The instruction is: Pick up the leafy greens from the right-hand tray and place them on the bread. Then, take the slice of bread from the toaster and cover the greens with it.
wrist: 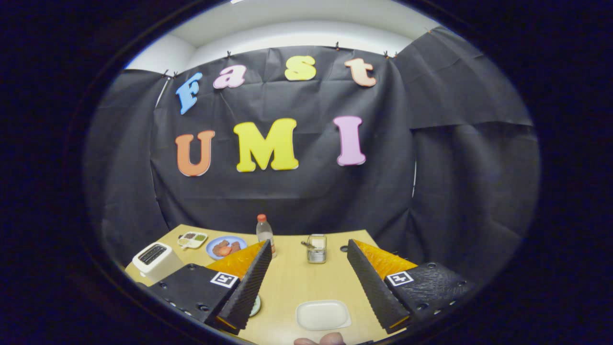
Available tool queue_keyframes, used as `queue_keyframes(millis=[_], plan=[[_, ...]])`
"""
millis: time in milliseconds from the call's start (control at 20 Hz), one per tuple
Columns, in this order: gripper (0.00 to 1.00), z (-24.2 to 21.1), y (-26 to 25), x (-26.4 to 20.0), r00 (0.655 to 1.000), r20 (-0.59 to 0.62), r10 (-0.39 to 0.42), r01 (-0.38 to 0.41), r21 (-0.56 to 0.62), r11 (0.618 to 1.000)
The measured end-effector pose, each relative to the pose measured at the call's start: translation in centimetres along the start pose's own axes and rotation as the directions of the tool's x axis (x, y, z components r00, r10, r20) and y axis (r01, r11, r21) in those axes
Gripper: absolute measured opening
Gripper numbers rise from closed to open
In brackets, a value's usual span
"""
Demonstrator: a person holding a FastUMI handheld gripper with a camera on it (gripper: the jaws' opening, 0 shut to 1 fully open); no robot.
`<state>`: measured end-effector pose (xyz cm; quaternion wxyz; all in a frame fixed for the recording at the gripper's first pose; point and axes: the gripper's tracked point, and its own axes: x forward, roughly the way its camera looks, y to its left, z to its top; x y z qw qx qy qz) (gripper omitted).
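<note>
No readable words or numbers on anything on the light wooden table (287, 287). Only signs: two square black-and-white coded marker tags, one on the base of each finger of the handheld two-finger gripper (310, 242), left tag (224, 279), right tag (400, 278). Fingers spread wide, gripping nothing. Clear plastic bottle with red cap (264, 232) near the table's far edge: any label too small to read.
</note>
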<state>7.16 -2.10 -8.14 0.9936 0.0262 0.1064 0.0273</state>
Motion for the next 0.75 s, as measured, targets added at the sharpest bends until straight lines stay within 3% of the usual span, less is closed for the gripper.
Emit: queue_keyframes(millis=[250, 750], plan=[[0.96, 5.0, -2.9, -4.3, 0.997, 0.069, -0.028, 0.026, 0.031, 0.999], [0.96, 6.7, -0.8, -9.8, 0.985, 0.166, -0.044, 0.042, 0.014, 0.999]])
